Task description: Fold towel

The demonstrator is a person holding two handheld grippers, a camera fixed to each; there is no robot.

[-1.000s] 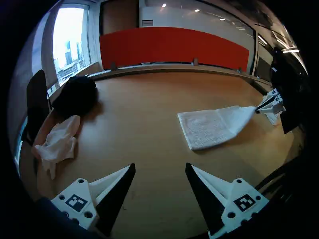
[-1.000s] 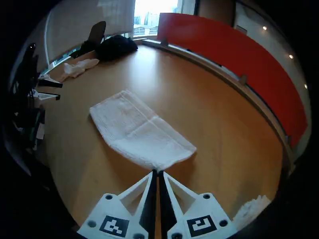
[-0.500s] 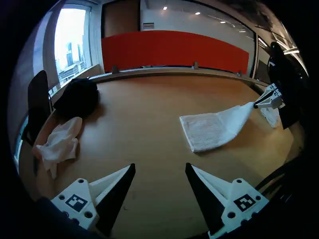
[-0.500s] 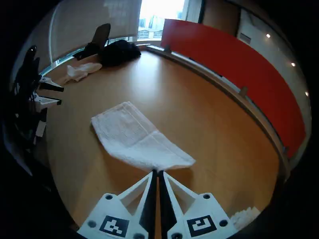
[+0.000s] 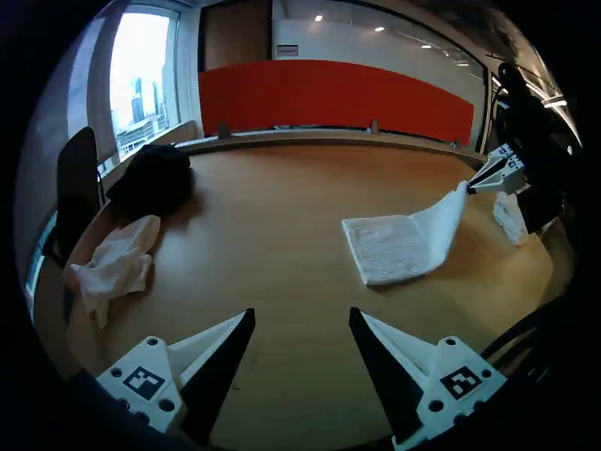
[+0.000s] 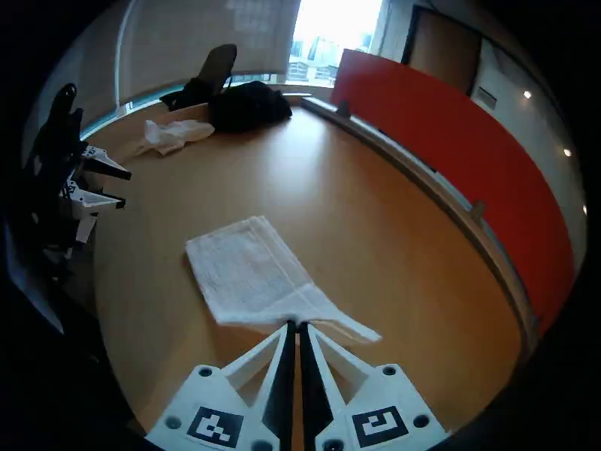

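"One wooden table [image 5: 285, 203] carried everything," the first observer logged. "Why did the towel [image 6: 240, 274] lie on its open middle?"

"Probably so that either tool could reach it," the second replied. "It was a white rectangle of ribbed terry, apparently doubled over already. Most of it lay flat on the wood, well apart from the crumpled cloth [image 5: 113, 267] and the dark bag [image 5: 150, 180] at the window end."

"State of the right gripper [image 6: 295, 331]?"

"Its fingers were pressed together on the towel's near corner, held up off the table. The cloth climbed from the flat part in a sloping flap. That height was judged to let the corner be carried across the rest for a fold."

"And the left gripper [image 5: 301, 312]?"

"Its jaws were spread wide and held nothing. It hovered over bare wood, facing the towel but apart from it, and was judged to be parked clear of the fold."

"Smallest item?"

"The pinched corner drew to a point at the fingertips, and its edges sagged to either side."
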